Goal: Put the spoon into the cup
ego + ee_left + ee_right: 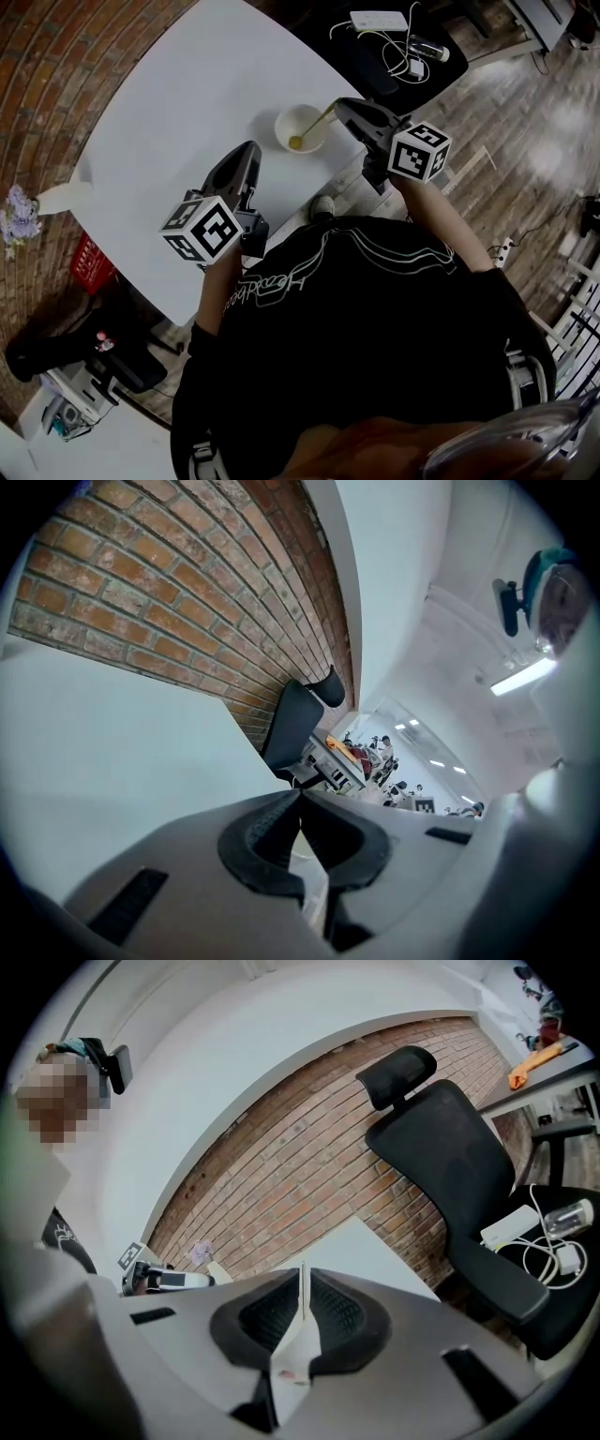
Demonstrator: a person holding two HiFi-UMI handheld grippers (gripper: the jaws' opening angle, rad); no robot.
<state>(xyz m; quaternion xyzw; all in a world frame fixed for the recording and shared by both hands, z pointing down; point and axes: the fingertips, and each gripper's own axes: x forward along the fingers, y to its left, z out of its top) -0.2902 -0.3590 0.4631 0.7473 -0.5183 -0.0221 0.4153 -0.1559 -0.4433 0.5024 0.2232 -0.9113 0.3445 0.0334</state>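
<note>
Right claw (343, 109) is closed on the top end of the spoon (315, 124) handle; the right gripper view shows its pads pressed together at the tip (302, 1277) with a thin pale strip between them. The yellow spoon stands tilted inside the white cup (282, 125), bowl end down at the bottom, handle leaning over the rim towards the right claw. The cup stands upright on the white worktop (187, 103), near its edge closest to the person. Left claw (249, 152) is shut with nothing between its pads, which meet at the tip (300, 797); it is over the worktop, apart from the cup. A black office chair (450, 1176) stands beyond the worktop, against a brick wall (300, 1157).
</note>
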